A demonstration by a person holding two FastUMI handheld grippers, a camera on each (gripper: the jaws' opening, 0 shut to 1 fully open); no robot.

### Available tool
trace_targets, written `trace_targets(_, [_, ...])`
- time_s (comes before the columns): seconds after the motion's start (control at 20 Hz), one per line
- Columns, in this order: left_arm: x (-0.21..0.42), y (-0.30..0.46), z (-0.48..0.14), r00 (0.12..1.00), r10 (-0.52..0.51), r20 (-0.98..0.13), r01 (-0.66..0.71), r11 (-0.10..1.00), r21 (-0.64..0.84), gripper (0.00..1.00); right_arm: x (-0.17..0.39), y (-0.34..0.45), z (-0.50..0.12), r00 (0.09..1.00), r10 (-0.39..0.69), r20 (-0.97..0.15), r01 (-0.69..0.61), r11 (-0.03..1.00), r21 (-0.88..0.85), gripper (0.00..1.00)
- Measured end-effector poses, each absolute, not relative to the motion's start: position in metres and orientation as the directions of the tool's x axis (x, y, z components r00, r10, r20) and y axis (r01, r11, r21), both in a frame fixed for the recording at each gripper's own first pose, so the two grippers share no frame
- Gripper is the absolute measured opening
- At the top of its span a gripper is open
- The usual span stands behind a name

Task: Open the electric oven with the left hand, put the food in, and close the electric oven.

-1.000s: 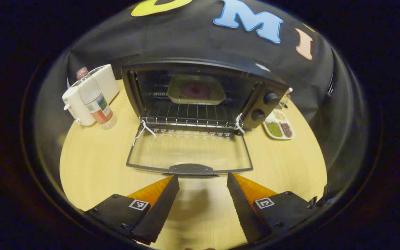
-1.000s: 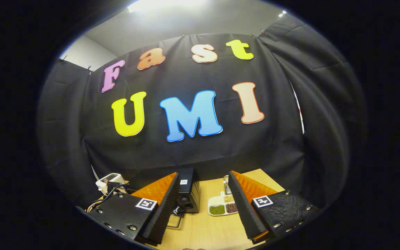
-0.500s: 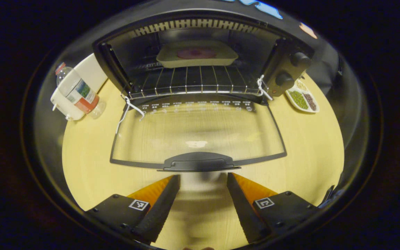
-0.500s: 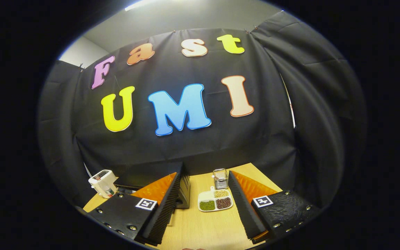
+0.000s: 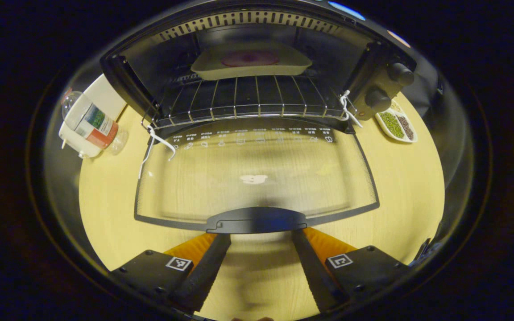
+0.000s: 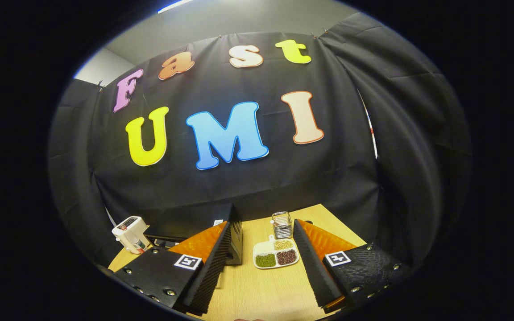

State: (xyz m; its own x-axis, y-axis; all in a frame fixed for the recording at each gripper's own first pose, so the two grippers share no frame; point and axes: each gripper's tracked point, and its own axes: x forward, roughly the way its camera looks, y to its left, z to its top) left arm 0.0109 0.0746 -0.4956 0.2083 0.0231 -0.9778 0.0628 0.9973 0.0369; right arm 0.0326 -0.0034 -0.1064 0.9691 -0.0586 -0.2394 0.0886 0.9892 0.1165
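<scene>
Glass door (image 5: 257, 174) lay flat on the table (image 5: 109, 223); left tongs (image 5: 261, 238), open and empty, had closed in on its handle (image 5: 257, 220), perhaps touching. Food (image 5: 250, 60) sat inside the oven (image 5: 373, 76); closing remained.

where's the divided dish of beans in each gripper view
Left gripper view: the divided dish lies at the right edge, on the table just right of the oven, beside its knobs.
Right gripper view: the dish sits low at centre, between the right gripper fingers.
Shared landmark: the oven.

My left gripper view faces the open oven (image 5: 257, 67) closely; right gripper view looks higher, sharing the compartment dish (image 6: 275, 257).
</scene>
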Motion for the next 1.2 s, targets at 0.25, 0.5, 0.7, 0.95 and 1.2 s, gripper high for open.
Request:
trace_targets(0.25, [0.009,0.073,-0.472,0.263,0.006,-0.965,0.069,0.997,0.024,0.95,0.036,0.007,-0.101,0.973,-0.040,-0.226,0.067,0.992,0.110,0.85])
trace_targets(0.5, [0.013,0.070,-0.439,0.351,-0.020,-0.936,0.057,0.998,-0.001,0.95,0.036,0.012,-0.099,0.975,-0.029,-0.219,0.056,0.991,0.118,0.85])
trace_targets(0.7, [0.028,0.070,-0.415,0.425,-0.013,-0.905,0.055,0.998,0.012,0.95,0.038,0.012,-0.104,0.973,-0.025,-0.229,0.061,0.986,0.153,0.85])
trace_targets(0.95, [0.040,0.072,-0.400,0.465,-0.007,-0.885,0.034,0.999,0.010,0.99,0.044,0.004,-0.099,0.975,-0.027,-0.221,0.063,0.986,0.157,0.86])
trace_targets(1.2, [0.060,0.069,-0.368,0.560,0.003,-0.828,0.031,0.999,0.025,0.97,0.046,-0.010,-0.097,0.977,-0.036,-0.208,0.063,0.990,0.128,0.85])
